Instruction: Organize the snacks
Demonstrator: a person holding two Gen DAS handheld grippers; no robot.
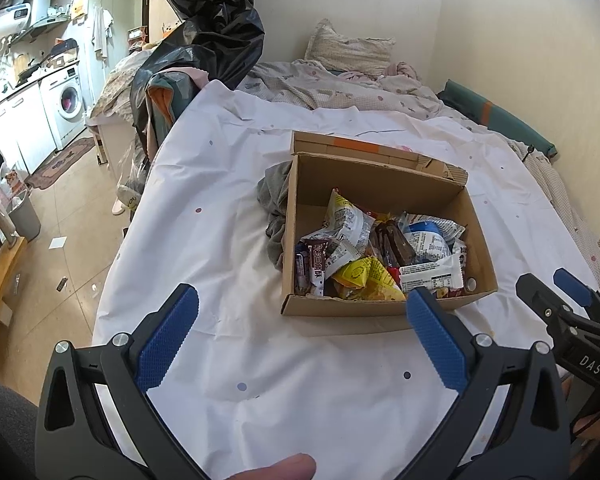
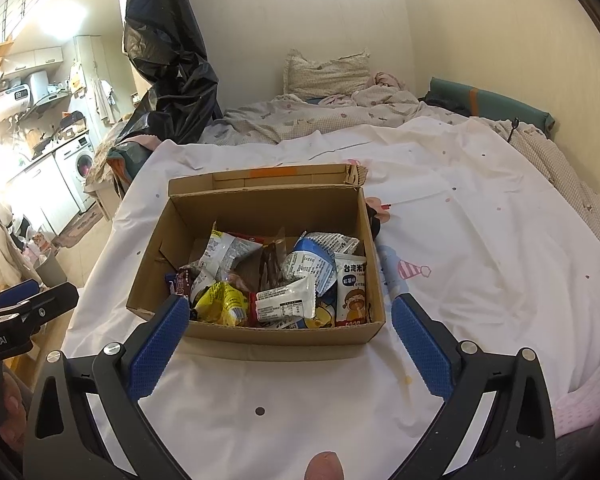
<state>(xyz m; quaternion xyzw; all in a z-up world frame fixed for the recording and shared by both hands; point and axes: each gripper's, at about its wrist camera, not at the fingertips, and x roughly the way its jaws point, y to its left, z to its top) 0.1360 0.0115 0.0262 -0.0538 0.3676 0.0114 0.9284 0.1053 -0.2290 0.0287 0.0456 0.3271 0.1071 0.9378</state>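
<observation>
An open cardboard box [image 1: 384,184] [image 2: 260,206] sits on a white sheet over a bed, holding several snack packets. Among them are a yellow packet [image 1: 364,276] [image 2: 222,302], a white packet with small print [image 1: 430,274] [image 2: 288,302], a blue-and-white packet [image 1: 428,236] [image 2: 314,256] and a dark wrapper [image 1: 396,240] [image 2: 270,266]. My left gripper [image 1: 302,300] is open and empty, hovering in front of the box's near edge. My right gripper [image 2: 290,306] is open and empty too, straddling the box's near wall. The right gripper [image 1: 556,292] also shows at the left wrist view's right edge.
A grey cloth [image 1: 276,208] lies bunched against the box's left side. A black plastic bag [image 1: 204,28] [image 2: 168,72] hangs at the bed's far left. Pillow [image 1: 348,50] and rumpled quilt [image 2: 324,120] lie beyond. The floor, a bin [image 1: 26,216] and washing machine [image 1: 68,100] are left.
</observation>
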